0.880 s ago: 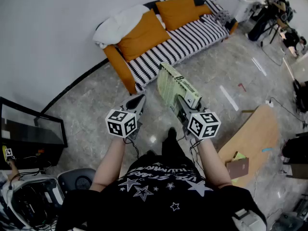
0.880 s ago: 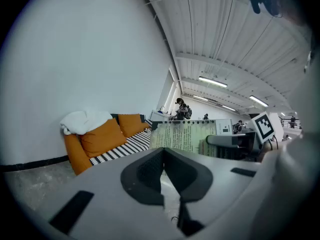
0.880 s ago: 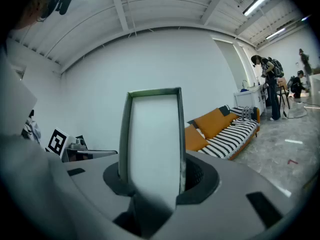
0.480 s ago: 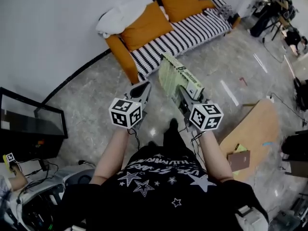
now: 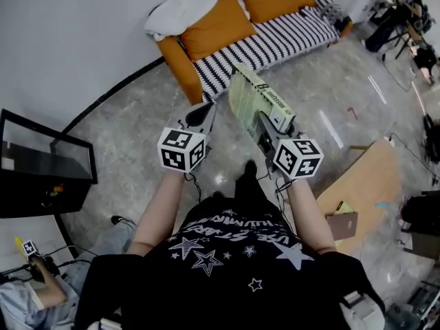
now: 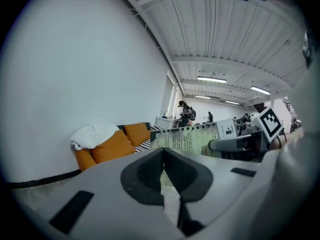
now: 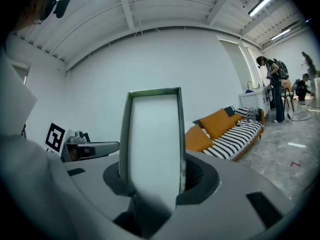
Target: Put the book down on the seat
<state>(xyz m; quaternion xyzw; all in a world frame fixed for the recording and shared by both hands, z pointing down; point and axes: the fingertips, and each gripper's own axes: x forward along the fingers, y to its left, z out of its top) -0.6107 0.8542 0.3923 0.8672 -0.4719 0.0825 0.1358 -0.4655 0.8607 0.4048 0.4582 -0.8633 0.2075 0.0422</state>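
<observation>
The book (image 5: 256, 102) has a matt cover of pale green paper. The seat (image 5: 275, 41) is covered with striped woven cloth and its cushions (image 5: 216, 29) with plain orange cloth; the white blanket (image 5: 175, 12) looks soft and crumpled. The floor (image 5: 130, 136) looks like grey polished stone, glossy with reflections. The surface (image 5: 368, 184) at the right seems to be smooth light wood. The left hand-held gripper (image 6: 163, 176) and the right hand-held gripper (image 7: 152, 181) have smooth matt grey plastic shells.
</observation>
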